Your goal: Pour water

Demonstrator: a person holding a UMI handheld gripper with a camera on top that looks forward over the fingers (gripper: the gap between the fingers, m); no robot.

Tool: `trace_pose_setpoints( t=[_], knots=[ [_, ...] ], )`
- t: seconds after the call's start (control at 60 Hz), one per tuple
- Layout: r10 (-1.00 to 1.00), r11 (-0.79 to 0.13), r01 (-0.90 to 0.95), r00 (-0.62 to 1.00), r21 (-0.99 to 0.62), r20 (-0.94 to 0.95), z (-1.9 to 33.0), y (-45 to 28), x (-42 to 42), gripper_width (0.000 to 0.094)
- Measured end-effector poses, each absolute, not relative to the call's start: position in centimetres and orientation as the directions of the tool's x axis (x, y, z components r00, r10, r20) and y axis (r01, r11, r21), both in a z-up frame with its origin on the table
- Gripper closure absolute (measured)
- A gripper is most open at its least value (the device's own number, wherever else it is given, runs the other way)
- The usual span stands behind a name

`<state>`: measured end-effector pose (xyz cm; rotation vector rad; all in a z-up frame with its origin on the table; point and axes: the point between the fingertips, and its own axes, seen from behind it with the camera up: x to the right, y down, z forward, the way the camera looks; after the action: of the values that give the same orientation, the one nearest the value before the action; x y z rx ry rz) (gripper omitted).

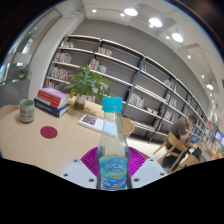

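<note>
hand-held gripper [113,172] upright, fingers seemingly clamped shut

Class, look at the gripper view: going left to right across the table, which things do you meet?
Green mug → stack of books → red coaster → potted plant → open magazine → water bottle, held between the claw's fingers.

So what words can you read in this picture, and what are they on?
None can be read.
Water bottle, held in the tool: its blue label has print, too blurred to read.
Stack of books on the table: cover text too small.
Open magazine: print too small.
Books on the shelves: spines too small.
</note>
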<state>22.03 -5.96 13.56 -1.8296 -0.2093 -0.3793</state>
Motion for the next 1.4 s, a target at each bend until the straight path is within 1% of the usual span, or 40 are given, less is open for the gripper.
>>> trace_pose_setpoints(
  t=[0.117,0.2,0.317,0.383,0.45,0.583,0.733,0.867,0.95,1.083,1.167,1.217,1.283,1.317,1.4],
  knots=[
    [0.027,-0.282,0.544,0.828,-0.790,0.560,16.4,-2.5,15.9,0.0598],
    [0.086,-0.243,0.680,0.725,-0.692,0.683,18.3,0.1,10.6,0.0596],
    [0.162,-0.174,0.856,0.512,-0.486,0.844,19.1,3.7,3.5,0.0598],
    [0.202,-0.148,0.939,0.337,-0.312,0.919,19.0,5.3,0.5,0.0599],
    [0.233,-0.120,0.982,0.172,-0.148,0.957,18.9,6.7,-1.9,0.0598],
    [0.253,-0.056,0.986,-0.140,0.158,0.957,17.6,9.3,-5.2,0.0595],
    [0.228,0.014,0.898,-0.431,0.439,0.873,16.6,11.6,-7.2,0.0593],
    [0.195,0.058,0.790,-0.608,0.610,0.769,15.8,12.2,-9.0,0.0593],
    [0.169,0.064,0.740,-0.669,0.669,0.724,15.9,12.4,-9.8,0.0592],
    [0.168,0.078,0.734,-0.676,0.674,0.717,15.6,12.3,-10.3,0.0592],
    [0.186,0.054,0.814,-0.577,0.578,0.795,16.0,12.1,-10.2,0.0593],
    [0.208,0.035,0.898,-0.436,0.439,0.875,16.6,11.8,-10.3,0.0593],
    [0.219,-0.002,0.981,-0.189,0.194,0.957,18.2,11.1,-11.0,0.0593],
    [0.206,-0.025,0.997,-0.066,0.072,0.976,19.8,10.6,-11.6,0.0591],
    [0.167,-0.029,0.969,0.247,-0.245,0.955,23.2,10.2,-12.5,0.0592]
  ],
)
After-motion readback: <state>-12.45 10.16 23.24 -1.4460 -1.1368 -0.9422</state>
